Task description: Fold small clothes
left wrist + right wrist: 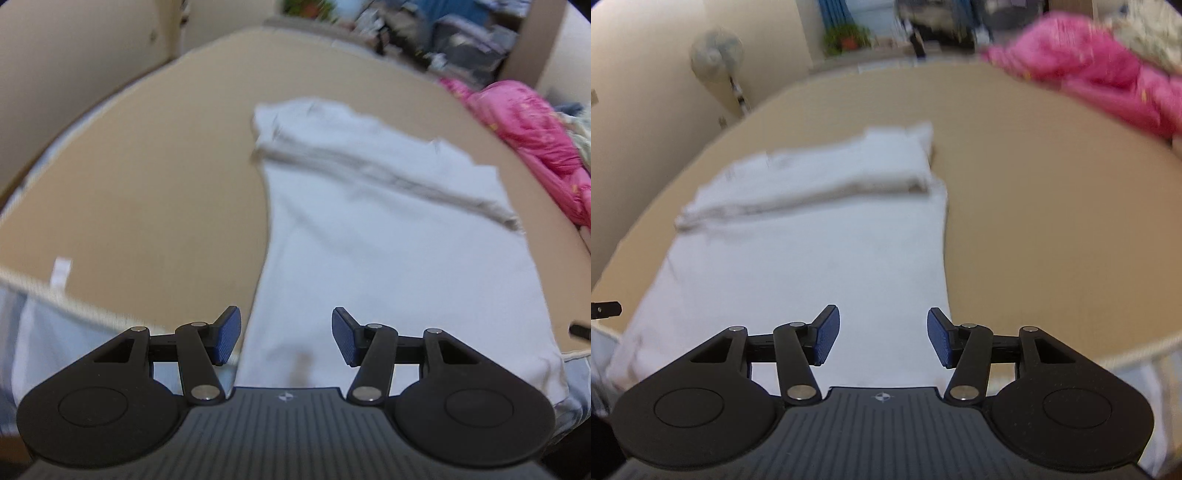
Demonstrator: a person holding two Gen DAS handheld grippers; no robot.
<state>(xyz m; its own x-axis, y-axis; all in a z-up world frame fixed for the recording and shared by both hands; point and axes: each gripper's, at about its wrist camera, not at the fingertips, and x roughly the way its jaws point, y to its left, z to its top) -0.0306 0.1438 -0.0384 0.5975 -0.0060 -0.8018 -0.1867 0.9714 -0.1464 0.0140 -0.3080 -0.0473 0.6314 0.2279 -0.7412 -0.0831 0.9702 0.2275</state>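
Observation:
A white garment point(388, 236) lies flat on the tan board point(147, 184), its far end folded back over itself in a band. My left gripper point(286, 338) is open and empty above the garment's near left edge. In the right wrist view the same garment point(820, 251) lies ahead on the tan board point(1052, 240). My right gripper point(882, 338) is open and empty above the garment's near right edge. Both views are blurred.
A pink cloth pile point(532, 140) lies at the board's far right; it also shows in the right wrist view point(1100, 70). A standing fan point(718, 55) is by the left wall. Cluttered shelves point(443, 29) stand behind. The board's near edge point(55, 295) has a pale rim.

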